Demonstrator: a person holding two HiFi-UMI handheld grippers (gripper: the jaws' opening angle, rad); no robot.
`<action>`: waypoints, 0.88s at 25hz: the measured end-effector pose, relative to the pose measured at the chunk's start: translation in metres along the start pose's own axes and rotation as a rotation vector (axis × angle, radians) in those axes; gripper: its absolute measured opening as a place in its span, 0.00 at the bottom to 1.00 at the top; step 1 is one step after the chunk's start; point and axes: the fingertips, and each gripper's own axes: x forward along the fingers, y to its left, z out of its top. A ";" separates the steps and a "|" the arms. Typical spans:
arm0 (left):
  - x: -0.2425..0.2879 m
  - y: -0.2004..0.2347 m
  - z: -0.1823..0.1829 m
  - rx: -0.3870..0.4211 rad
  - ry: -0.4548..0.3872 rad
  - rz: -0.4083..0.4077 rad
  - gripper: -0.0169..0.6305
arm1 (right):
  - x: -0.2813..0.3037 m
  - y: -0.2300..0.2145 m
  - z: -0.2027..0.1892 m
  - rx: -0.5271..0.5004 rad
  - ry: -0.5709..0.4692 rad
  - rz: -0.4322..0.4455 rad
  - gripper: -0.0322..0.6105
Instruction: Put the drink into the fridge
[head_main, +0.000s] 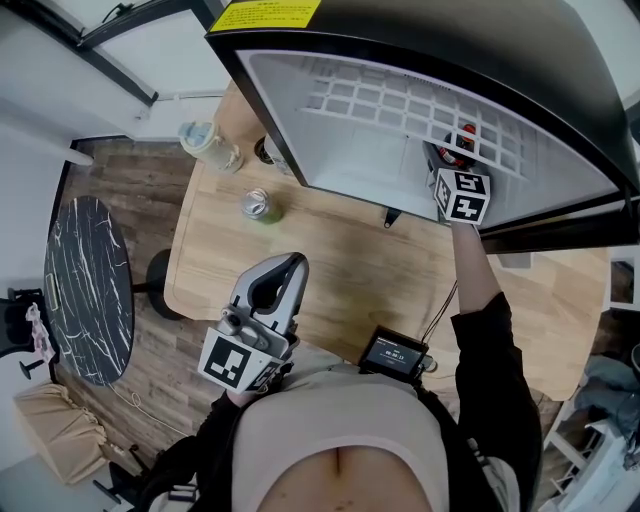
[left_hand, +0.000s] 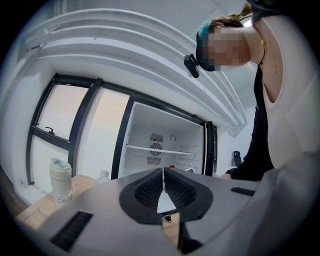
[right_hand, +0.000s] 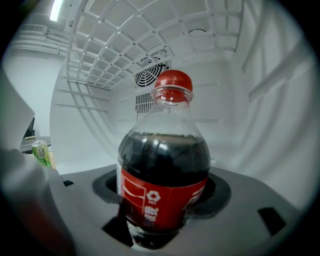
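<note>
far L: round black marble-look side table (head_main: 85, 290) on the wood floor, apart from the main table.
tumbler: pale lidded tumbler (head_main: 205, 143) upright at the wooden table's (head_main: 340, 260) far-L corner; we see it in L gripper view too (left_hand: 60, 181).
can: green can (head_main: 260, 206) upright on the tabletop, near the tumbler, front-L of the fridge; also at the L edge of R gripper view (right_hand: 42, 151).
clear bottle: small, white cap (left_hand: 102, 175), just beside the fridge's L edge.
L gripper: left gripper (head_main: 288, 268) held over the table's near edge, close to our body. Jaws pressed together, pads meeting (left_hand: 163, 185), nothing btwn them. Points toward the fridge.
screen unit: small black box w/ lit display (head_main: 393, 352) at the near table edge, btwn the two arms.
fridge: compact fridge (head_main: 330, 170) on the tabletop, door open, white interior, wire shelf (head_main: 400, 100) across it, fan grille (right_hand: 152, 72) on the back wall.
R gripper: right gripper (head_main: 453, 165) reaches inside the fridge, below the wire shelf, R side. Jaws clamped on the drink's lower body.
drink: cola bottle (right_hand: 165, 170), red cap + red label, upright, inside the fridge (head_main: 462, 140). We can't tell if its base touches the fridge floor.
</note>
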 end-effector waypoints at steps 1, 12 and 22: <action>0.000 0.000 0.000 0.000 0.000 0.002 0.05 | 0.001 0.000 0.000 -0.004 0.000 0.000 0.58; -0.003 -0.001 0.000 -0.007 -0.001 0.004 0.05 | 0.006 -0.004 0.003 -0.021 0.006 -0.012 0.58; -0.002 -0.005 0.002 -0.009 -0.011 -0.007 0.05 | 0.000 0.003 -0.002 -0.043 0.038 -0.014 0.58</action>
